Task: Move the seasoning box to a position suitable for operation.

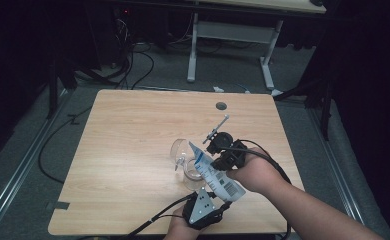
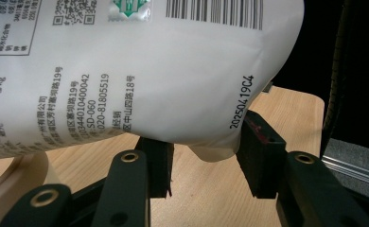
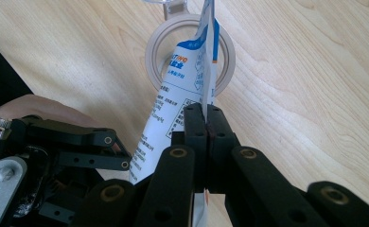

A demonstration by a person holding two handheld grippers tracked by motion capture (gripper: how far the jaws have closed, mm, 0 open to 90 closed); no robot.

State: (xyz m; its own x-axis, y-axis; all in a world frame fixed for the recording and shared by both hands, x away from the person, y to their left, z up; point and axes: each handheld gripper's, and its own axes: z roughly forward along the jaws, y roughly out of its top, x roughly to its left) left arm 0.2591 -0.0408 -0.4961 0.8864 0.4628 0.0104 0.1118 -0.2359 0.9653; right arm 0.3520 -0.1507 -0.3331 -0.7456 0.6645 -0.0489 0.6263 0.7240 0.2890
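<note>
A white pouch (image 1: 217, 176) with a blue top and a barcode hangs tilted, top end down, over a clear jar (image 1: 189, 175) on the wooden table (image 1: 128, 135). The jar's hinged lid (image 1: 179, 149) stands open. In the right gripper view my right gripper (image 3: 206, 118) is shut on the pouch's (image 3: 180, 90) side seam, and the pouch mouth points into the jar's round rim (image 3: 153, 54). From the near table edge my left gripper (image 1: 217, 194) clamps the bulging bottom end of the pouch (image 2: 149, 71); both black pads (image 2: 260, 156) press on it.
A round cable hole (image 1: 221, 106) sits near the table's far edge. Beyond it stands another desk on white legs (image 1: 192, 50), with cables (image 1: 133, 65) on the grey floor. The person's right forearm (image 1: 303, 205) comes in from the lower right.
</note>
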